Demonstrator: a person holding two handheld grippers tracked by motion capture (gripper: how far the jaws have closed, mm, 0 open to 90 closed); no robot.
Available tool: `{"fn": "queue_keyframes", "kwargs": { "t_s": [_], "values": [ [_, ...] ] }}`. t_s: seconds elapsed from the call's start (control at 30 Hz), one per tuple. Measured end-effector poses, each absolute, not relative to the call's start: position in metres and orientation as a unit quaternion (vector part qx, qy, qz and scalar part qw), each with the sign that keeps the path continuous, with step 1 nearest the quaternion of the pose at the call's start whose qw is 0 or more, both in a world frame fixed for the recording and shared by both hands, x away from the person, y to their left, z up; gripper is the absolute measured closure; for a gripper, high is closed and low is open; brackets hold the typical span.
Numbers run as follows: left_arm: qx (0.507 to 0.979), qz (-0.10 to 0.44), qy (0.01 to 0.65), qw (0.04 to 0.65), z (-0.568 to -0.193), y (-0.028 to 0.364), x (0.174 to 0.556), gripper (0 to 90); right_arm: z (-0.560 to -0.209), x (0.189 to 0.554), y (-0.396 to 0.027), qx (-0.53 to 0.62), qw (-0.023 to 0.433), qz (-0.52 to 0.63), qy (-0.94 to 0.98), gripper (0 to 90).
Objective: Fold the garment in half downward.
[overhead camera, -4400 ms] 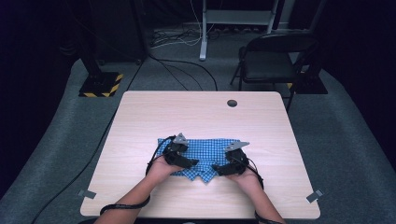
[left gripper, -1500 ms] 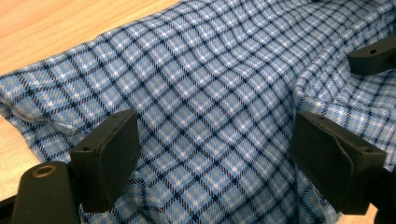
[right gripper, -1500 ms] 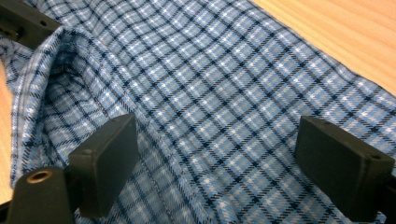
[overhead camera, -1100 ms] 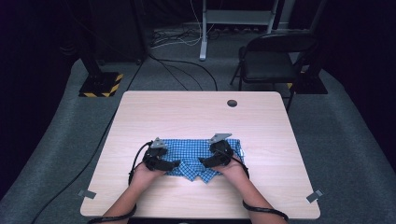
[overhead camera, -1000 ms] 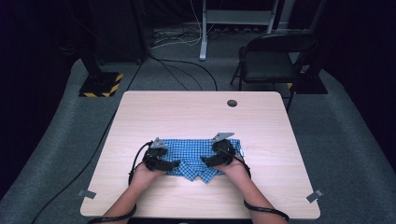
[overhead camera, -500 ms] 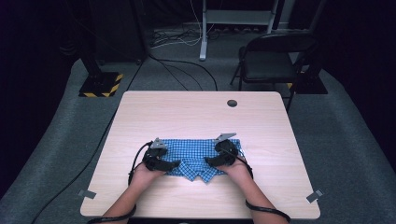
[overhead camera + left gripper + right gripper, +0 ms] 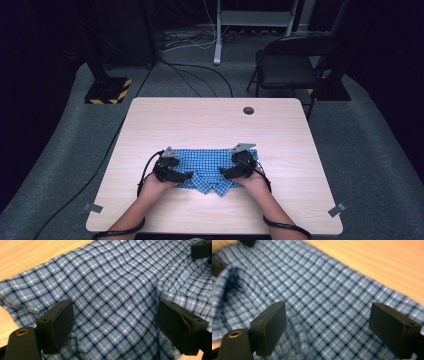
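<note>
I read both tongs as spread wide, nothing pinched. In the left gripper view the checked cloth (image 7: 112,297) runs under and between the two black jaws without either pad pressing it; the right gripper view shows the same, with plain blue check (image 7: 324,315) in the gap.

From the high view: the left gripper (image 7: 181,176) sits over the cloth's left end, the right gripper (image 7: 226,172) over its right end, and the blue checked cloth (image 7: 212,167) spans between them on the table (image 7: 210,120). Its long axis runs from one tong to the other, crosswise to my forearms. Neither hand is nearer; each is right over its own end.

Relation that matters: the fabric lies directly ahead of and below each set of jaws, not off to a side. The two tongs point inward toward each other, toward the middle of the cloth, where a raised fold (image 7: 175,285) shows past the left gripper's far jaw. The other gripper's jaw tip shows at the top corner of that view, so the tongs are near each other.

Judgement: the next grasp looks to need only closing on cloth lifted from below each tong. I cannot tell whether the pads touch the fabric surface.

Risk: a pinch catching both layers at the fold.
</note>
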State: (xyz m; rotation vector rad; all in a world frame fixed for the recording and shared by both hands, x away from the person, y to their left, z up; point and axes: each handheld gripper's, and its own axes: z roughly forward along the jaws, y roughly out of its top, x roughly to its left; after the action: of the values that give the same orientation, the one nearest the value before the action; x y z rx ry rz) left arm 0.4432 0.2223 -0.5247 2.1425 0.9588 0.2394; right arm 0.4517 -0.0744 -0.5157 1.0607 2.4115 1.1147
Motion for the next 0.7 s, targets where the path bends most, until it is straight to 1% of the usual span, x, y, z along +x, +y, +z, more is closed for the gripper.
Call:
{"fn": "queue_keyframes", "kwargs": {
  "t_s": [0.27,0.7],
  "values": [
    [0.845,0.092,0.370,0.375,-0.5227,0.2206,0.4441,14.5,-0.5140,0.4507,-0.0776,0.368,0.132,0.398,0.830,13.4],
    [0.842,0.094,0.368,0.383,-0.5258,0.2209,0.4419,12.3,-0.5142,0.4516,-0.0702,0.356,0.123,0.396,0.838,13.1]
  ]
}}
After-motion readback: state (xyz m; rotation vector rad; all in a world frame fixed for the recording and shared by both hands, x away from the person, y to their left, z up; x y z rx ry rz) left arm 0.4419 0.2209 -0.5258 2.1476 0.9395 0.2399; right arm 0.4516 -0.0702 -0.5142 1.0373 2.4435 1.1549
